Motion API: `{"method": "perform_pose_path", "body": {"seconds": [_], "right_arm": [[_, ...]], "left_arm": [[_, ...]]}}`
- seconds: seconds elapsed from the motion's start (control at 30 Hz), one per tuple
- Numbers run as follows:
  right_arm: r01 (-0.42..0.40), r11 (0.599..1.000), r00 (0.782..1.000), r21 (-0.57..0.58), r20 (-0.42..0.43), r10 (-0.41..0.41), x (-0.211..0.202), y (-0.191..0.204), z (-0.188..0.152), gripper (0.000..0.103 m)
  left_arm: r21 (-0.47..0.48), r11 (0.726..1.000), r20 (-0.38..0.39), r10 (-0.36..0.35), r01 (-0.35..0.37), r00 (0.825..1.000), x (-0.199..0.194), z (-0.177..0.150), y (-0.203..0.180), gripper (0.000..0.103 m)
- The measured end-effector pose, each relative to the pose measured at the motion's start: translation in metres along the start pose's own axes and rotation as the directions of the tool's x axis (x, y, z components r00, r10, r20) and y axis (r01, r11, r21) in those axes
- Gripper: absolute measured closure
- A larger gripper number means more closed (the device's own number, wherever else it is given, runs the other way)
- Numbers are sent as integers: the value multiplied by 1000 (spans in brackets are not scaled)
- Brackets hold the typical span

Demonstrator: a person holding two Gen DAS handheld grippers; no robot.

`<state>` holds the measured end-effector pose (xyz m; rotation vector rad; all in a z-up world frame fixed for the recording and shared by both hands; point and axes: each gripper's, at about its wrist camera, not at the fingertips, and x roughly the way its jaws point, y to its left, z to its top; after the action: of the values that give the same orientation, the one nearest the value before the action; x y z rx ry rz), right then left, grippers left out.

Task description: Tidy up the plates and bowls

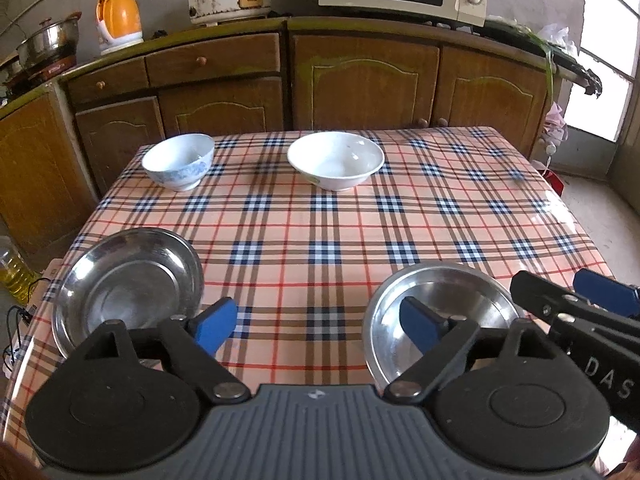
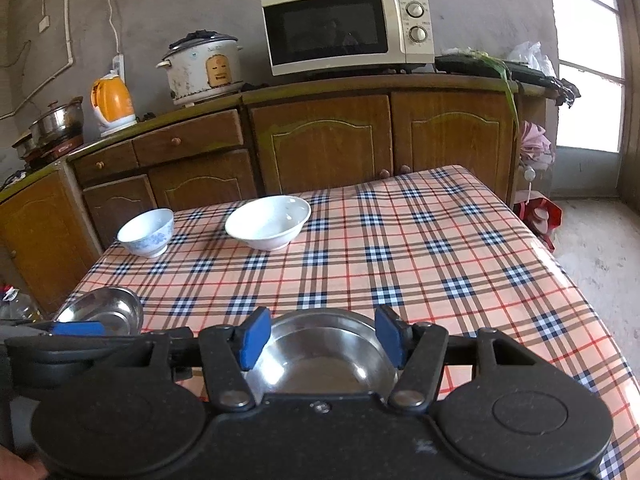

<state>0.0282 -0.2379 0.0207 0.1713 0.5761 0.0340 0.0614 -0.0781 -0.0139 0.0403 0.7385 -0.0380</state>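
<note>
The left gripper [image 1: 318, 326] hangs above the near edge of the table [image 1: 460, 216] with its blue pads [image 1: 214, 326] spread wide and only plaid cloth between them, holding nothing. Just to its left lies a steel plate [image 1: 128, 284] at the near left corner of the table, and just to its right a second steel plate [image 1: 444, 312], whose left part shows behind the gripper's right pad; neither plate is touched as far as the view shows. The right gripper [image 2: 322, 338] stands over that second steel plate [image 2: 324, 356], its jaws parted with the dish seen between the blue pads [image 2: 254, 336]; the pads sit apart from its rim and grip nothing. From the left wrist view the right gripper's black fingers reach in at the right edge, beside the same plate. At the far side of the table stand two bowls, well apart from the plates: a small blue-patterned bowl [image 1: 179, 160] near the far left corner and a wider white bowl [image 1: 336, 165] to its right, both upright and empty.
</note>
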Motion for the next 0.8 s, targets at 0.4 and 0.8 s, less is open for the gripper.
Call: {"method": "perform_pose_path", "body": {"seconds": [0.4,0.8], "right_arm": [[-10,1000,1000,-21,9,10,-3,15,6,33],[-14,1000,999,-23,46,15,-25,18,9,33]], "left_arm": [[-28,1000,25,13,-12,1000,-10,6,16,8],[-25,1000,50,21,-20,999,-30,3,18,8]]}}
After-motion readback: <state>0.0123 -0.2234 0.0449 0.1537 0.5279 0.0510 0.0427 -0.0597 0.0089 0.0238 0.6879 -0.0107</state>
